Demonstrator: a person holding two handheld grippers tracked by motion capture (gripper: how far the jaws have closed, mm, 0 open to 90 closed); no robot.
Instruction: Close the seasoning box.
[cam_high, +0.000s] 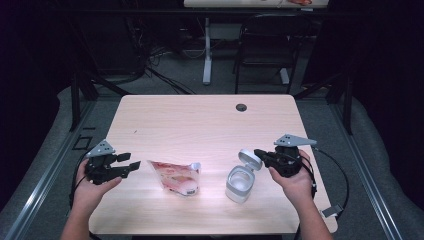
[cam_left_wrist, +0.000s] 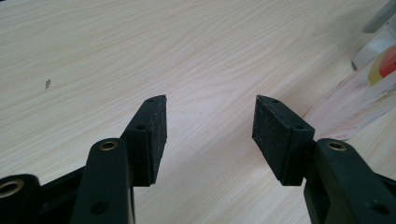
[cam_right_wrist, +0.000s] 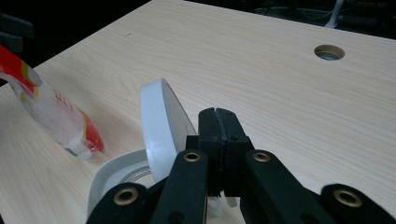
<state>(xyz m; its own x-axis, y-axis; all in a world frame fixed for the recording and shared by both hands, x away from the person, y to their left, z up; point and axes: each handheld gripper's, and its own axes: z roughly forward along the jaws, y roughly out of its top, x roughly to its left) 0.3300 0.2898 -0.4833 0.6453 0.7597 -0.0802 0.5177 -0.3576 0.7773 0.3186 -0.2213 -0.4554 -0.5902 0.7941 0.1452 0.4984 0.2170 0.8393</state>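
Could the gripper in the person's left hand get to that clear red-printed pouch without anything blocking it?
Probably yes. The left gripper has its jaws open and points toward the pouch, which lies just beyond it on the table. Bare wood is all that lies between them, and the white container sits on the pouch's far side.

Glossy plastic pouch (cam_high: 176, 177), matt wooden table (cam_high: 200, 120)

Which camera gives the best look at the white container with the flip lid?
The high view: the whole container shows there, lid raised, standing on the table between the pouch and the right gripper. The right gripper view shows its lid and part of the rim close up, partly behind the shut jaws. The left gripper view gives no clear sight of it.
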